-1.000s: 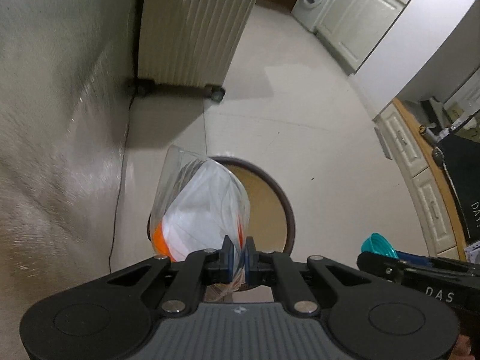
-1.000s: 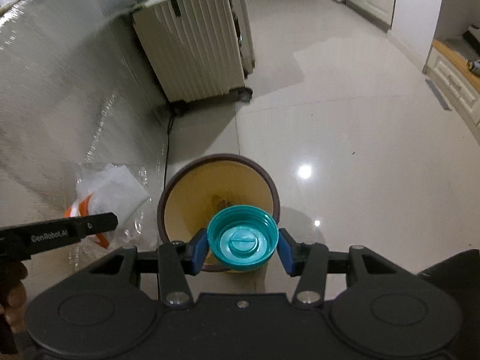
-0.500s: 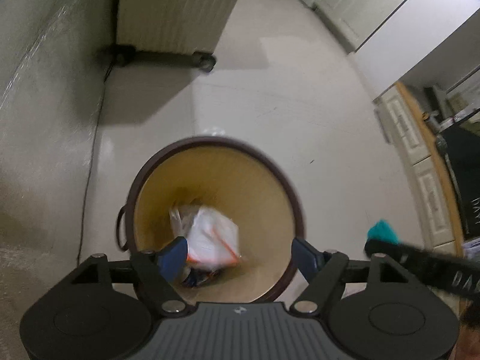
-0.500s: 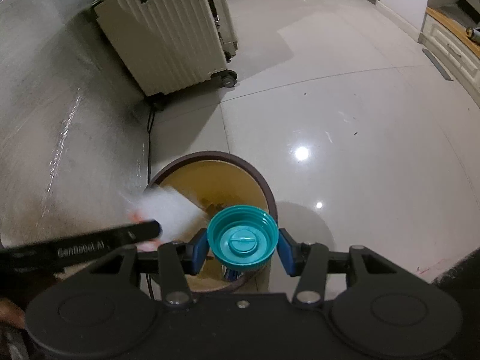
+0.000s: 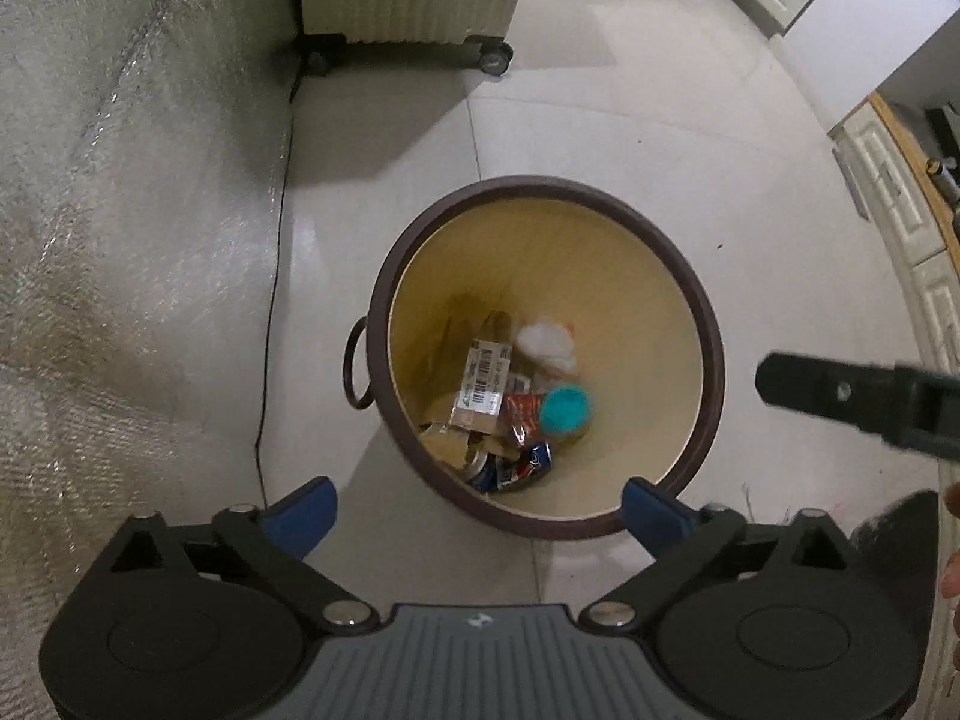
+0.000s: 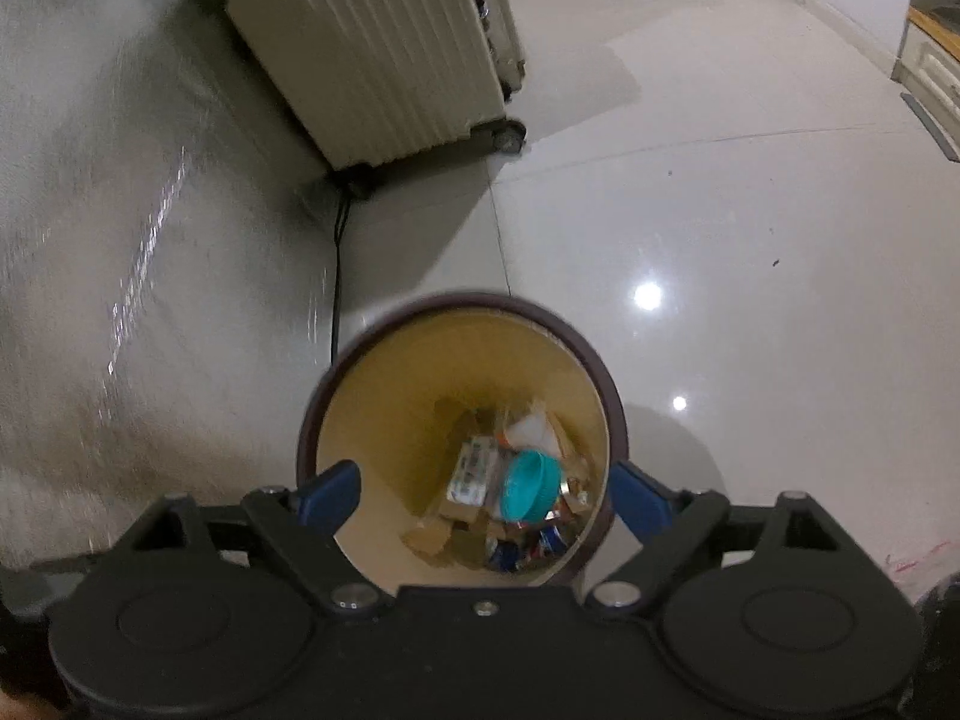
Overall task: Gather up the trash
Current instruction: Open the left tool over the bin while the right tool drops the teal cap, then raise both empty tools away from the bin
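While both pairs of jaws were opening with nothing between them, the left gripper [image 5: 477, 507] and right gripper [image 6: 483, 495] pointed down over the brown bin [image 5: 711, 354]; the teal cap [image 6: 531, 486] lay below among its trash, nearer the right gripper.

Colours in and around the round bin

The round plastic bin [image 5: 708, 324] is brown outside, yellow inside. The round teal lid [image 5: 564, 411] lies by a red shiny wrapper [image 5: 521, 414]. The ribbed suitcase [image 6: 384, 54] is cream.
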`<act>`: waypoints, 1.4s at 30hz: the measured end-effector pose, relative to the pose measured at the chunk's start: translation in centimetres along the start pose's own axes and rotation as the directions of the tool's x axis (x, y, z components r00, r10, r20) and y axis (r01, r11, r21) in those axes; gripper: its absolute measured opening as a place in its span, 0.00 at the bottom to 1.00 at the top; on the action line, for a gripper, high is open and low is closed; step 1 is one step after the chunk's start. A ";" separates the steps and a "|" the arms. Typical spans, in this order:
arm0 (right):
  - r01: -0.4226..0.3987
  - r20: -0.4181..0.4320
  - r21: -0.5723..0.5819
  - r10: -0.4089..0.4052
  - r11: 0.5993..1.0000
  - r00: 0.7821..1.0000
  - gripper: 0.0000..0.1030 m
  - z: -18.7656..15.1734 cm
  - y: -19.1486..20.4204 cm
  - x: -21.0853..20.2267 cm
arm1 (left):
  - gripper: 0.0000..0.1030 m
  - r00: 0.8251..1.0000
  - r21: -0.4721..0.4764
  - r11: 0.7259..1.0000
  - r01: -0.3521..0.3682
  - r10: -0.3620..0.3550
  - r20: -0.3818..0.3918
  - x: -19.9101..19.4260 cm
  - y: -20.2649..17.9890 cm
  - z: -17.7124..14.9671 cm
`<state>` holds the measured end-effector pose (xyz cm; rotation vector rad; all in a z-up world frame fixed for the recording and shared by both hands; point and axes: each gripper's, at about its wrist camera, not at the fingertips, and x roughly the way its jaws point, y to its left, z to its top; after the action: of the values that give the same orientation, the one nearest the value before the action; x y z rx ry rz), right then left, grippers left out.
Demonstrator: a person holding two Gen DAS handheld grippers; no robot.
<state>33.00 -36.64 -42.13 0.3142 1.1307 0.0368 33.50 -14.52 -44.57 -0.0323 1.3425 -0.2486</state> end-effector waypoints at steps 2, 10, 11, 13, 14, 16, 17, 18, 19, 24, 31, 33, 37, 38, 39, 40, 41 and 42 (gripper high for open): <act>0.003 -0.022 -0.007 -0.003 1.000 1.000 0.91 -0.6 -0.4 0.1 | 1.00 1.000 0.002 1.000 -0.008 0.008 -0.006 -0.2 -0.1 -0.3; 0.040 -0.055 -0.053 -0.043 0.998 0.998 0.97 -2.0 -1.0 -0.3 | 1.00 1.000 -0.004 1.000 -0.030 0.030 0.004 -1.7 0.2 -0.7; 0.045 -0.054 -0.060 -0.049 0.997 0.997 0.97 -2.1 -1.0 -0.6 | 1.00 0.999 -0.006 0.999 -0.037 0.037 0.005 -1.9 0.3 -0.7; 0.061 -0.051 -0.073 -0.065 0.995 0.997 1.00 -2.1 -1.0 -0.8 | 1.00 0.998 -0.010 0.998 -0.056 0.056 0.013 -2.3 0.5 -0.7; 0.067 -0.048 -0.078 -0.071 0.995 0.996 1.00 -2.1 -0.9 -1.0 | 1.00 0.998 -0.012 0.998 -0.063 0.063 0.018 -2.5 0.6 -0.8; 0.081 -0.042 -0.089 -0.085 0.993 0.996 1.00 -2.2 -0.9 -1.4 | 1.00 0.997 -0.016 0.997 -0.071 0.072 0.027 -3.0 0.8 -0.8; 0.087 -0.043 -0.095 -0.091 0.992 0.995 1.00 -2.2 -0.8 -1.6 | 1.00 0.997 -0.018 0.997 -0.074 0.075 0.032 -3.4 0.9 -0.8; 0.090 -0.043 -0.101 -0.095 0.991 0.995 1.00 -2.2 -0.7 -1.6 | 1.00 0.996 -0.019 0.997 -0.077 0.077 0.037 -3.6 0.9 -0.8; 0.092 -0.043 -0.106 -0.097 0.990 0.994 1.00 -2.2 -0.6 -1.7 | 1.00 0.996 -0.020 0.997 -0.079 0.080 0.042 -3.9 1.0 -0.9; 0.109 -0.040 -0.116 -0.114 0.987 0.993 1.00 -2.6 -0.2 -2.7 | 1.00 0.995 -0.020 0.996 -0.081 0.082 0.052 -5.0 1.0 -1.3; 0.122 -0.037 -0.111 -0.127 0.986 0.991 1.00 -3.3 0.0 -4.1 | 1.00 0.994 -0.012 0.996 -0.083 0.084 0.066 -6.8 0.8 -2.3; 0.128 -0.032 -0.107 -0.132 0.986 0.991 1.00 -3.6 0.1 -4.7 | 1.00 0.994 -0.010 0.996 -0.085 0.086 0.073 -7.4 0.8 -2.6; 0.143 -0.017 -0.103 -0.146 0.984 0.989 1.00 -3.9 0.2 -6.0 | 1.00 0.992 -0.003 0.996 -0.092 0.092 0.089 -8.7 0.8 -3.4; 0.147 -0.014 -0.102 -0.149 0.984 0.989 1.00 -4.1 0.3 -6.2 | 1.00 0.991 -0.002 0.996 -0.093 0.093 0.093 -9.1 0.8 -3.6; 0.151 -0.011 -0.101 -0.153 0.983 0.988 1.00 -4.2 0.3 -6.6 | 1.00 0.991 -0.001 0.996 -0.094 0.094 0.097 -9.5 0.9 -3.8; 0.155 -0.007 -0.099 -0.156 0.983 0.988 1.00 -4.4 0.4 -7.0 | 1.00 0.990 -0.001 0.995 -0.096 0.096 0.102 -9.8 0.8 -4.0; 0.158 -0.003 -0.096 -0.159 0.983 0.987 1.00 -4.5 0.4 -7.3 | 1.00 0.989 0.003 0.995 -0.097 0.096 0.108 -10.2 0.8 -4.2; 0.162 0.001 -0.092 -0.163 0.982 0.987 1.00 -4.7 0.5 -7.7 | 1.00 0.989 0.007 0.995 -0.097 0.096 0.113 -10.6 0.7 -4.4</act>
<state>25.51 -36.56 -37.00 0.1388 1.1543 -0.0542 27.19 -11.19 -35.56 0.0292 1.2262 -0.1708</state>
